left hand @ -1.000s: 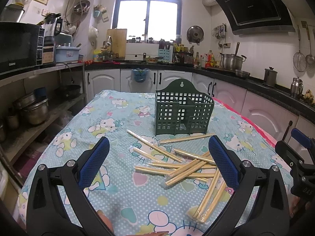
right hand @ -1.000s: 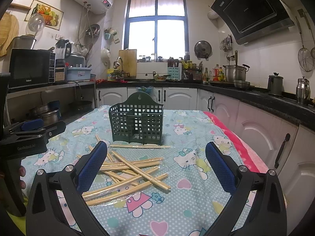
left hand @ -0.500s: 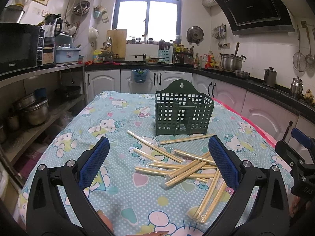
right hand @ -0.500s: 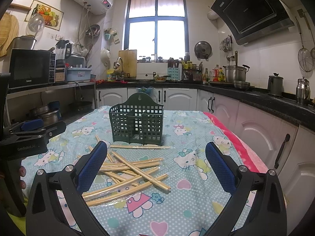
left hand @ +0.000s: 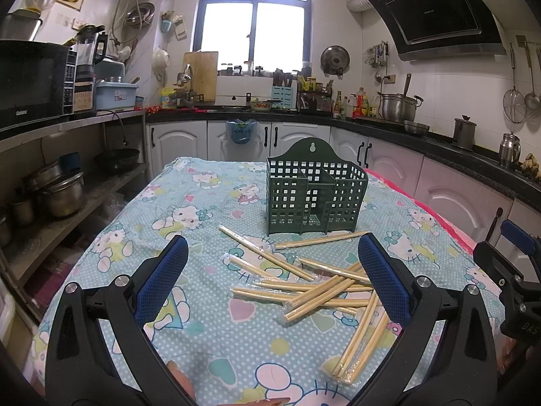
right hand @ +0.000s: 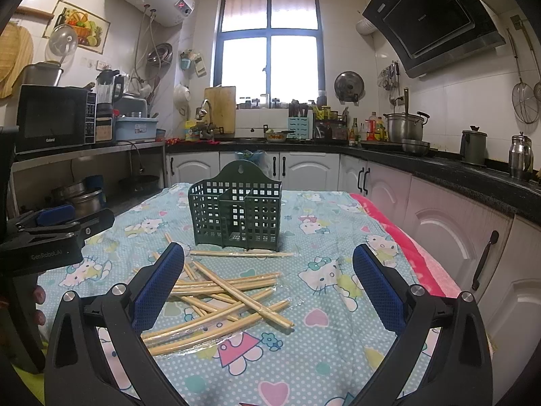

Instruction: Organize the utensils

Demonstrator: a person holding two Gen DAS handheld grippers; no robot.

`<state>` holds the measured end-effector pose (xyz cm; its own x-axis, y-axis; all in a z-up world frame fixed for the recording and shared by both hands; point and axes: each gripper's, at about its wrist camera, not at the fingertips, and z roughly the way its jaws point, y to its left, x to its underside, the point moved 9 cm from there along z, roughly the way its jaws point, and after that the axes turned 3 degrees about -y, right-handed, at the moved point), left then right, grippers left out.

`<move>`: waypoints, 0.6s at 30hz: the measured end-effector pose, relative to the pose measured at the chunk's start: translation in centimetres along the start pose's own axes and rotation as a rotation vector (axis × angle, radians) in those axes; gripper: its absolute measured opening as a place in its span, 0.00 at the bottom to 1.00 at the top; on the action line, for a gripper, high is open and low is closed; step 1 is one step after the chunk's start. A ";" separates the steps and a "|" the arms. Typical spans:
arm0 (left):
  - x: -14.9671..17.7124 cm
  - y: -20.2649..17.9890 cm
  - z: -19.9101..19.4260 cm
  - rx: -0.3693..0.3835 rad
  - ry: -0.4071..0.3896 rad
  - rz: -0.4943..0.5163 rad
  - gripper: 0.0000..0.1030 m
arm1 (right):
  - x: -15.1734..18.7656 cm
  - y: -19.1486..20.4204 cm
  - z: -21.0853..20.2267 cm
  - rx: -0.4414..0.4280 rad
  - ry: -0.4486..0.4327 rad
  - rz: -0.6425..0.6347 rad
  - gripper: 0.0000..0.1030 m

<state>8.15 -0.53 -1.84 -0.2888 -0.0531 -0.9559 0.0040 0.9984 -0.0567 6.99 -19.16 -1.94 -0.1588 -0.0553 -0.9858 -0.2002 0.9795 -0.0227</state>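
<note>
The left gripper (left hand: 272, 267) and right gripper (right hand: 268, 275) hover with jaws wide apart, holding nothing. Wrapped chopsticks (left hand: 314, 284) lie scattered on the counter (left hand: 209, 324) just in front of the green basket (left hand: 316, 193), which stands upright.

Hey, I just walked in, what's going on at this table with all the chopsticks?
A person holds a gripper in each hand over a table with a cartoon-cat tablecloth. The left gripper and right gripper are both open and hold nothing. Wrapped chopsticks lie scattered on the cloth in front of a green utensil basket, which looks empty. One pair lies right along the basket's front base. Sorting has not begun.
</note>
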 end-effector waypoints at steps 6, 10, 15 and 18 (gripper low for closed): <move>-0.1 0.6 0.1 -0.009 0.013 -0.018 0.90 | -0.4 0.7 0.1 -0.021 0.008 -0.010 0.94; -0.2 2.0 0.4 0.003 0.027 -0.068 0.90 | -0.2 1.9 0.7 -0.062 0.034 -0.038 0.94; -0.2 3.7 1.5 -0.050 0.057 -0.069 0.90 | -0.2 3.1 1.8 -0.123 0.065 -0.061 0.94; 0.0 5.4 2.5 -0.075 0.095 -0.099 0.90 | -0.6 4.8 2.9 -0.181 0.088 -0.090 0.94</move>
<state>10.56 4.78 -2.87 -0.3731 -0.1530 -0.9151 -0.0997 0.9872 -0.1244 8.91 -13.87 -1.91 -0.2144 -0.1650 -0.9627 -0.3868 0.9194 -0.0714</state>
